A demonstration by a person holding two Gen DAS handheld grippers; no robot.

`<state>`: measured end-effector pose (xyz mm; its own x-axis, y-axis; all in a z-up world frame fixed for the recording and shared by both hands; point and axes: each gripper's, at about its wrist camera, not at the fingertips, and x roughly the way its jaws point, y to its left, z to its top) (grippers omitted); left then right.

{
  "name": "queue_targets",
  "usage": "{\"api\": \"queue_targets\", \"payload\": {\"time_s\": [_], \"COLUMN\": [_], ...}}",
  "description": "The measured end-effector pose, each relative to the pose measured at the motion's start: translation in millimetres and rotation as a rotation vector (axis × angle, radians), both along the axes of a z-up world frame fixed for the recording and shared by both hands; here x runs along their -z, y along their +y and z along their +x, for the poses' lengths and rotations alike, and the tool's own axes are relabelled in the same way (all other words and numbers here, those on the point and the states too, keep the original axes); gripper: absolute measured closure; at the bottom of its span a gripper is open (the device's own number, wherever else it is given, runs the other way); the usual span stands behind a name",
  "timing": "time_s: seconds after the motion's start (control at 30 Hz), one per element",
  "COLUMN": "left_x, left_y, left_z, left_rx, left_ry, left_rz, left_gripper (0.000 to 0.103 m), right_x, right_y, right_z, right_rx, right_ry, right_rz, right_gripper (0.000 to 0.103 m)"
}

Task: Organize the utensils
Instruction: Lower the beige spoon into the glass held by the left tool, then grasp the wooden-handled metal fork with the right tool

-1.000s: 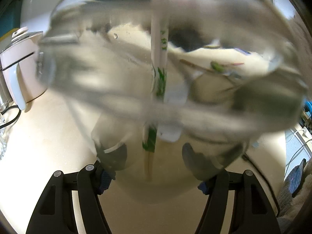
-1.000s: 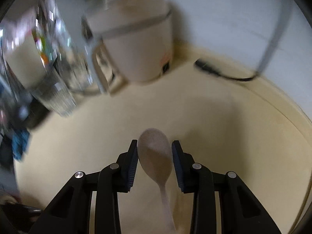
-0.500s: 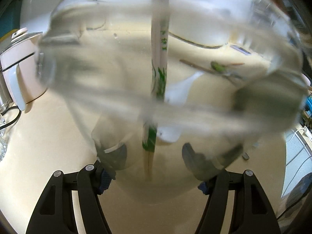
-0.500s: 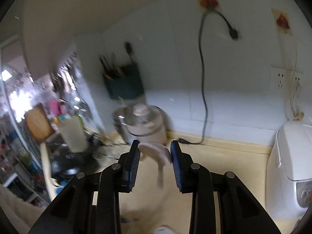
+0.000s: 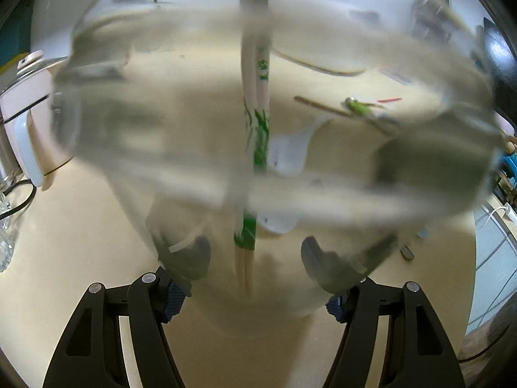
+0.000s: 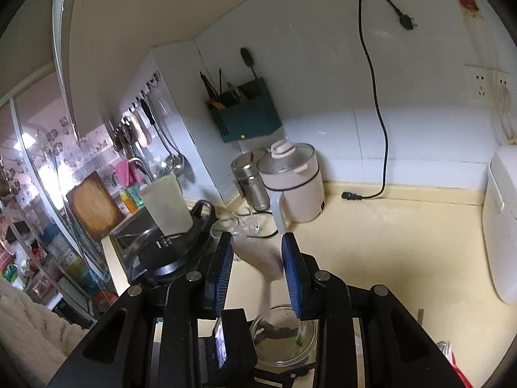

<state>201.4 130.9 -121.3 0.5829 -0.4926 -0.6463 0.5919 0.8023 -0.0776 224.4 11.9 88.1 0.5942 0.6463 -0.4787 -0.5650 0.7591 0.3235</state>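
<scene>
My left gripper [image 5: 255,271] is shut on a clear glass jar [image 5: 129,123] that fills the left wrist view. A wrapped pair of chopsticks [image 5: 257,103] stands in the jar. Through the glass a white spoon [image 5: 290,148] and another wrapped chopstick pair [image 5: 352,110] lie on the counter. My right gripper [image 6: 257,265] is shut on a white spoon [image 6: 261,258], bowl up, handle pointing down toward the jar's mouth [image 6: 284,339] just below the fingers.
A white electric kettle [image 6: 294,184] and a steel flask [image 6: 250,181] stand at the back by the wall. A blender [image 6: 168,207] sits at the left, a rice cooker [image 6: 501,232] at the right. A black power cord [image 6: 378,129] hangs down the wall.
My right gripper has tilted up from the counter and carried the spoon over the jar, handle down. The left gripper keeps the jar almost still.
</scene>
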Motion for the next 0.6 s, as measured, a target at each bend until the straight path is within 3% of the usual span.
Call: {"api": "queue_targets", "payload": {"time_s": [0.2, 0.33, 0.5, 0.6], "left_x": [0, -1, -1, -2], "left_y": [-1, -4, -6, -6], "left_z": [-1, -3, -2, -2], "left_rx": [0.004, 0.005, 0.005, 0.005], "left_ry": [-0.004, -0.003, -0.004, -0.004], "left_rz": [0.007, 0.011, 0.013, 0.014], "left_gripper": [0.032, 0.032, 0.032, 0.032], "right_x": [30, 34, 22, 35], "right_y": [18, 13, -37, -83], "right_z": [8, 2, -7, -13], "right_rx": [0.0, 0.019, 0.173, 0.333], "right_ry": [0.043, 0.061, 0.049, 0.11], "right_rz": [-0.067, -0.084, -0.09, -0.129], "right_gripper": [0.073, 0.073, 0.067, 0.066]}}
